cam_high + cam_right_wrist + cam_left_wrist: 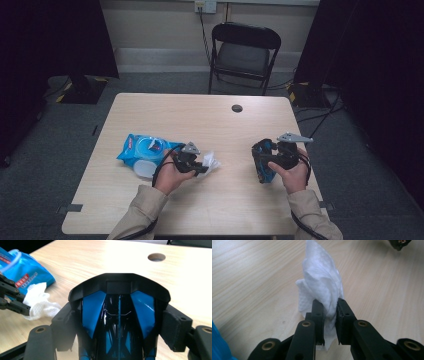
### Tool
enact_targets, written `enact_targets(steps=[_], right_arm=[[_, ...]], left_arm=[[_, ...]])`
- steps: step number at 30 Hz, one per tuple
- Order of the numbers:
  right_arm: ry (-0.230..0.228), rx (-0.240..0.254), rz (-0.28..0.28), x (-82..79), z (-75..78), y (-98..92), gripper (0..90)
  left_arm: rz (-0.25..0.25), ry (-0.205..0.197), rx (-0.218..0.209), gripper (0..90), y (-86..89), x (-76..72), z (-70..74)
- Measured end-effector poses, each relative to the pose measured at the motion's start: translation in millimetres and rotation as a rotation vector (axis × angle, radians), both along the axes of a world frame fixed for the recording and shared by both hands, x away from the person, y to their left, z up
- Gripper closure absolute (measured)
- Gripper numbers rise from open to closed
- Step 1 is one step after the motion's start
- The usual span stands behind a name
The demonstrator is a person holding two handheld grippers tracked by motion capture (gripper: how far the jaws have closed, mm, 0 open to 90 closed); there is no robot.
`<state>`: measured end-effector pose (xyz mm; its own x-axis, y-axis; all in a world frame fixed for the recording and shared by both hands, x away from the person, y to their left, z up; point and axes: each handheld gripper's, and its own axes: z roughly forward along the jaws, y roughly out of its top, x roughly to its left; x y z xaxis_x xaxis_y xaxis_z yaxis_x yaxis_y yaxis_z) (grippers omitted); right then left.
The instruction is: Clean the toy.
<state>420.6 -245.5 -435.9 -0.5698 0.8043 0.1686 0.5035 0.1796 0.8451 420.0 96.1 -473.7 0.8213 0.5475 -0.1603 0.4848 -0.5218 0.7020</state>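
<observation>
Black-and-blue gaming mouse (pixel 119 322) sits clamped between the right gripper's (pixel 263 162) wide-set jaws, above the table (pixel 200 117); left gripper (pixel 329 312) pinches a white wet wipe (pixel 322 282) beside the blue wipes packet (pixel 142 149).

I work in a plain recording room: past my tabletop (pixel 150 107) stands a black folding chair (pixel 243 52), black curtains (pixel 55 35) hang either side of it, grey carpet (pixel 45 165) beneath, wall socket (pixel 205 6) behind it.
</observation>
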Motion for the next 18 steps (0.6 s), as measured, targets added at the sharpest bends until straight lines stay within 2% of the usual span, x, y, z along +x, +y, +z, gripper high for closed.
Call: enact_targets(steps=[9,18], right_arm=[[0.03,-0.017,-0.021,4.9,-8.6,-5.4,25.5],[0.055,-0.047,-0.034,15.4,-11.9,-1.9,25.4]], left_arm=[[0.016,-0.002,0.037,78.1,-8.1,0.8,-3.9],[0.009,-0.004,0.022,75.1,-10.7,0.3,-6.0]])
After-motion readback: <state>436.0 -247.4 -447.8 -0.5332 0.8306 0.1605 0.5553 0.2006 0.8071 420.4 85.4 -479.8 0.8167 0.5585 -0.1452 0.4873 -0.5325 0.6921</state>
